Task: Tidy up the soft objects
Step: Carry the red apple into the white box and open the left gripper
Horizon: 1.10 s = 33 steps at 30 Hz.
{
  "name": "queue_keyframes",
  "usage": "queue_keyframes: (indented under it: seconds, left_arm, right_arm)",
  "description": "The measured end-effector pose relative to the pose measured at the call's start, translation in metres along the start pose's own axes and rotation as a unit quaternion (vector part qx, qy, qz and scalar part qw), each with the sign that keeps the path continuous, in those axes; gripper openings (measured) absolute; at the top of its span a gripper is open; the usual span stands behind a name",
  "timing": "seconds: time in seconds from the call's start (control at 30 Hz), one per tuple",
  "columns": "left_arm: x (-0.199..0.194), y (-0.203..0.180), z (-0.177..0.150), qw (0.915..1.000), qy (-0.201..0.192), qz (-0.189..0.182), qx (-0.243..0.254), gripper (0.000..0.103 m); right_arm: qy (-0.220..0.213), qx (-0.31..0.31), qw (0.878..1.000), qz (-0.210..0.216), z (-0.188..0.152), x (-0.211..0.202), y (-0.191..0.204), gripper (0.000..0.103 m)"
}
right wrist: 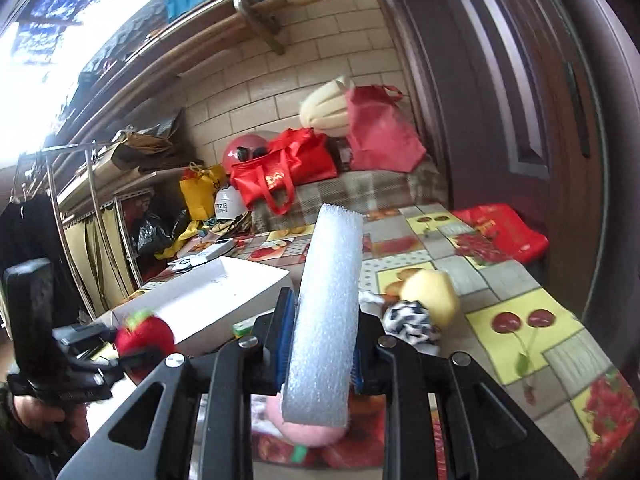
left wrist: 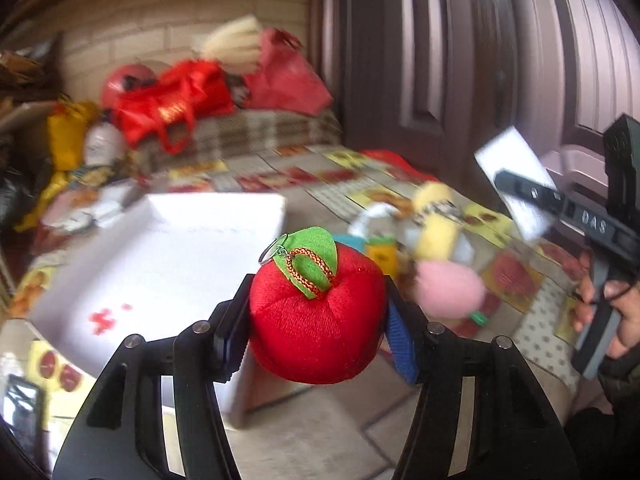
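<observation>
Left wrist view: a red plush apple with a green felt leaf and a little metal ring (left wrist: 318, 316) is being squeezed between the blue pads of the left hand-held gripper (left wrist: 316, 340), lifted clear of the bench covered in a fruit-print oilcloth (left wrist: 520, 276). Behind it, a shallow white cardboard box (left wrist: 168, 264) is being shown on the bench, open side up. Off to the right, a small heap of soft toys is lying on the cloth: a pink fuzzy ball (left wrist: 448, 288) and a yellow plush piece (left wrist: 436, 220), both pretty blurred.

In the right wrist view, a long white foam block (right wrist: 326, 316) is being pinched on edge by the right hand-held gripper (right wrist: 320, 344), jaws closed narrow on it, the block sticking up and away from the camera. The pink ball (right wrist: 312, 432) is seen just under the foam, and the yellow piece (right wrist: 432, 292) beside a black-and-white patterned cloth item (right wrist: 412, 324). The apple (right wrist: 146, 336) is also being caught at the left edge here, near the box (right wrist: 208, 304).
</observation>
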<state>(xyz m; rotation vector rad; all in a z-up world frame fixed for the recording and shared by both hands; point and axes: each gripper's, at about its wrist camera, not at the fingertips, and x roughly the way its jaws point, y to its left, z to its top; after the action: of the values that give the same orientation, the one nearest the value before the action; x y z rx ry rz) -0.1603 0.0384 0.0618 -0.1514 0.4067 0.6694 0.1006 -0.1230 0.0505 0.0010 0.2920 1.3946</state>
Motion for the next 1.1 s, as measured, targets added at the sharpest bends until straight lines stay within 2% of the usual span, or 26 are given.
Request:
queue_keyframes:
  seconds: [0.07,0.13,0.2,0.37,0.73,0.83,0.93,1.0,1.1]
  left_arm:
    - [-0.005,0.004,-0.005,0.9979,-0.025,0.055,0.021,0.059]
    - [-0.005,0.016,-0.006,0.9984,-0.026,0.050,-0.001,0.059]
    - [-0.001,0.026,-0.006,0.9979,-0.016,0.059,-0.021,0.059]
    - [0.007,0.053,-0.009,0.9926,0.003,0.098,-0.071,0.059]
    - [-0.004,0.077,-0.016,0.9804,-0.013,0.175,-0.089,0.059]
    - [-0.008,0.083,-0.015,0.9737,-0.025,0.217,-0.066,0.060]
    - [-0.014,0.096,-0.015,0.9612,-0.035,0.270,-0.040,0.060]
    - [-0.021,0.113,-0.016,0.9555,-0.033,0.287,-0.059,0.060]
    - [-0.029,0.126,-0.017,0.9541,-0.034,0.283,-0.092,0.060]
  right_arm:
    - [0.005,-0.007,1.000,-0.008,-0.005,0.012,0.005,0.023]
    - [0.017,-0.009,1.000,-0.014,-0.007,0.020,0.008,0.023]
    - [0.004,-0.002,1.000,-0.009,-0.005,0.017,0.007,0.023]
    - [0.011,-0.014,1.000,0.002,-0.008,0.022,0.022,0.023]
    - [0.028,-0.057,0.997,0.041,-0.008,0.044,0.061,0.023]
    - [0.036,-0.061,0.996,0.049,-0.009,0.050,0.069,0.023]
    - [0.044,-0.062,0.995,0.058,-0.010,0.058,0.076,0.023]
    - [0.049,-0.064,0.995,0.064,-0.011,0.062,0.082,0.023]
    - [0.053,-0.064,0.994,0.073,-0.012,0.067,0.089,0.023]
